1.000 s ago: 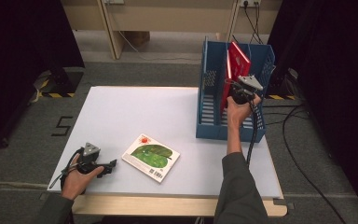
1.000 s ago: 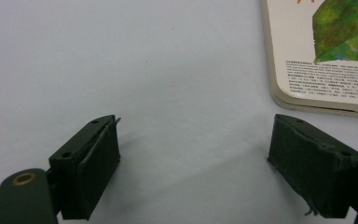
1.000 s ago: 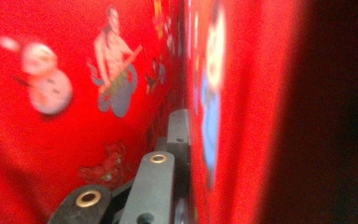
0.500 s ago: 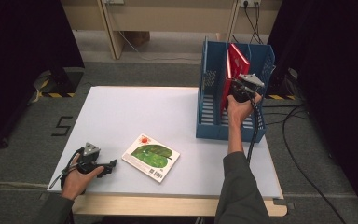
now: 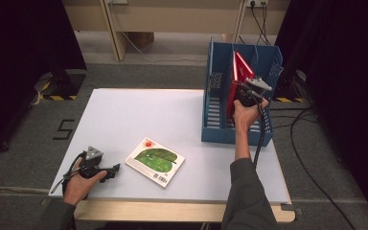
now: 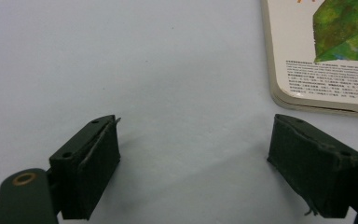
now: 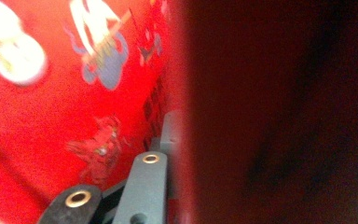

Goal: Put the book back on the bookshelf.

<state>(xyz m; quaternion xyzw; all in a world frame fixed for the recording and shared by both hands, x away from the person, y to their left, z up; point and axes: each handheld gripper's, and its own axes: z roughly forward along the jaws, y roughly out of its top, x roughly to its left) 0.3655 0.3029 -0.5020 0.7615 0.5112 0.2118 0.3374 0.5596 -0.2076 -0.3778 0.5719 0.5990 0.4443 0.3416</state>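
The right tool (image 5: 243,91) reaches into the blue slotted plastic file rack (image 5: 215,110) at the far right of the white surface (image 5: 124,115), up against a thin red hardcover picture book (image 5: 239,72) that stands upright in one of the rack's slots. Its jaws have just been easing apart a little, with the red book between them. Whether the pads press on the cover at this moment I cannot tell. By my judgement one book is as good as shelved and the release is under way.

What is left lies flat just ahead and to the right of the left tool (image 5: 110,171): a white board book with a green leaf on its cover (image 5: 155,161), untouched, well apart from the rack. The left tool rests low on the surface with its jaws spread and nothing between them.

The high view gives the whole layout, rack, both hands and both books. The left gripper view adds the leaf book's (image 6: 326,51) rounded corner and small print. The right gripper view brings the red cover (image 7: 74,93) close, with blurred figures on it.
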